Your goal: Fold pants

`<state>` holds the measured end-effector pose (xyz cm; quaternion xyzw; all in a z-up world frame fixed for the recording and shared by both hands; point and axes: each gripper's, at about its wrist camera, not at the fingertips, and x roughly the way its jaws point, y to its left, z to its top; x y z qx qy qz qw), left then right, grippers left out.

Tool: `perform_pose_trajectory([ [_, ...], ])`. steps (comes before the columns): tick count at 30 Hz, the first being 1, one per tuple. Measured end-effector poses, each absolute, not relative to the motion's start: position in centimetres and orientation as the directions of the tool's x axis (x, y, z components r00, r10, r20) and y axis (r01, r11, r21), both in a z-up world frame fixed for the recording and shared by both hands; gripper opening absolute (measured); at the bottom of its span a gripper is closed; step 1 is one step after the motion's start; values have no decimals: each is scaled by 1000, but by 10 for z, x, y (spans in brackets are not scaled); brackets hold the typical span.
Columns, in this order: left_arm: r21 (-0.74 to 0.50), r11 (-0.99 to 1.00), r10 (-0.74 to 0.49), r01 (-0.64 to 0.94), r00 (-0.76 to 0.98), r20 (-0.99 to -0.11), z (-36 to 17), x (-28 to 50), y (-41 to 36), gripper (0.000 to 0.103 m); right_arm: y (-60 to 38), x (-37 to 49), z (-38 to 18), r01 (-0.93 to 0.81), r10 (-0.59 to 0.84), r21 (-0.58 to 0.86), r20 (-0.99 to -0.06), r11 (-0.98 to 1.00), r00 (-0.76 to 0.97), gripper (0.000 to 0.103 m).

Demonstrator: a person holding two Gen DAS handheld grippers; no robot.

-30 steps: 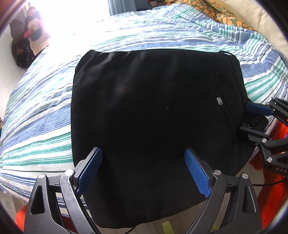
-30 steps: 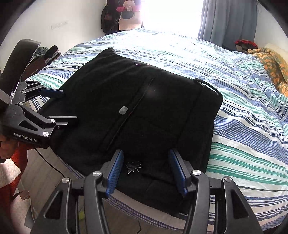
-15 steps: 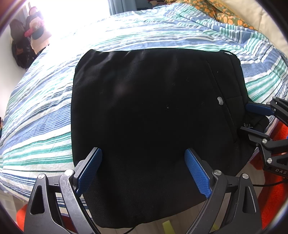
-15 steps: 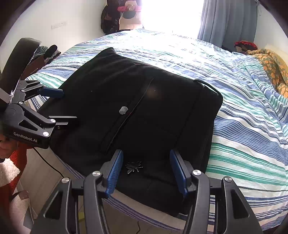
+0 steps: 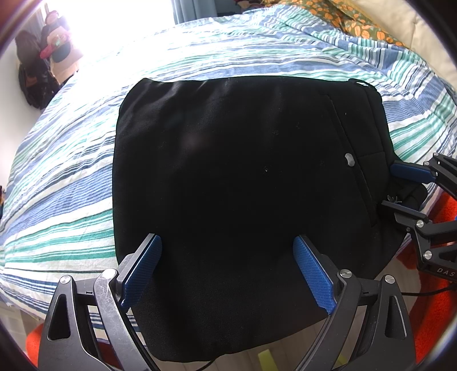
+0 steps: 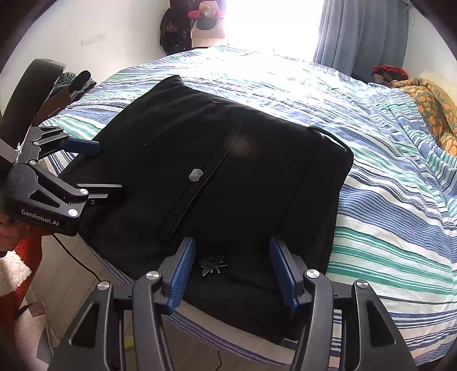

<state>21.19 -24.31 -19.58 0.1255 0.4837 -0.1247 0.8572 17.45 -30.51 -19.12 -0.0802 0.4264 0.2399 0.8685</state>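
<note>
The black pants (image 5: 228,177) lie folded into a rough rectangle on the striped bed, their near edge hanging over the bed's front edge. They also show in the right wrist view (image 6: 217,182), with a small grey button (image 6: 196,174) and a spider-like emblem (image 6: 212,264). My left gripper (image 5: 227,271) is open and empty, its blue pads straddling the near left part of the pants. My right gripper (image 6: 232,268) is open and empty over the near waistband corner. Each gripper shows in the other's view: the right (image 5: 405,185), the left (image 6: 94,168).
The blue, green and white striped bedspread (image 5: 71,182) covers the bed. An orange-patterned blanket (image 6: 428,105) lies at the far right. Hanging bags and clothes (image 6: 197,25) are by the bright window. Red-orange fabric (image 5: 437,299) and floor lie below the bed's edge.
Almost nothing differs. Both grippers hold nearly the same place over the pants; the right one has shifted very slightly.
</note>
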Motion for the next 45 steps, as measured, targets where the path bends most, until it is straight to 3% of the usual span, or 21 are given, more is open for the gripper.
perform_pose_trajectory([
  [45, 95, 935, -88, 342, 483, -871, -198, 219, -241, 94, -302, 174, -192, -478, 331, 46, -777, 877, 535, 56],
])
